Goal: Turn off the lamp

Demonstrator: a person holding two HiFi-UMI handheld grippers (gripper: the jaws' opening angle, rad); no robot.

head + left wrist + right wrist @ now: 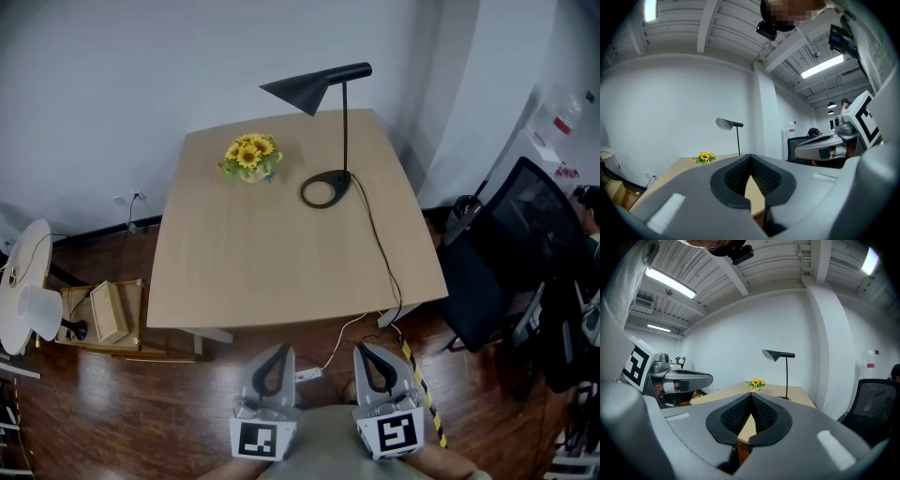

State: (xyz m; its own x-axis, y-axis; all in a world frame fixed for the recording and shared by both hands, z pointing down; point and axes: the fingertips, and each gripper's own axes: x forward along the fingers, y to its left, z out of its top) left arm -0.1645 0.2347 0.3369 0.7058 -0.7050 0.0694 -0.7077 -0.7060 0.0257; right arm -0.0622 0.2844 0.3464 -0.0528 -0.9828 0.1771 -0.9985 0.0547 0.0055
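Note:
A black desk lamp (311, 91) stands at the far right of a light wooden table (244, 272), its cone shade pointing left and its ring base (325, 189) on the tabletop. Its black cord (380, 248) runs over the near edge to a small white block (307, 375) on the floor. The lamp also appears far ahead in the left gripper view (726, 123) and the right gripper view (776, 355). My left gripper (277, 351) and right gripper (364, 349) are held side by side below the table's near edge, both shut with nothing in them (750, 157) (751, 396).
A small pot of sunflowers (250, 156) sits left of the lamp. A black office chair (525, 225) stands right of the table. On the left are a white fan (28, 291) and a wooden crate (103, 314). Yellow-black tape (422, 384) lies on the wooden floor.

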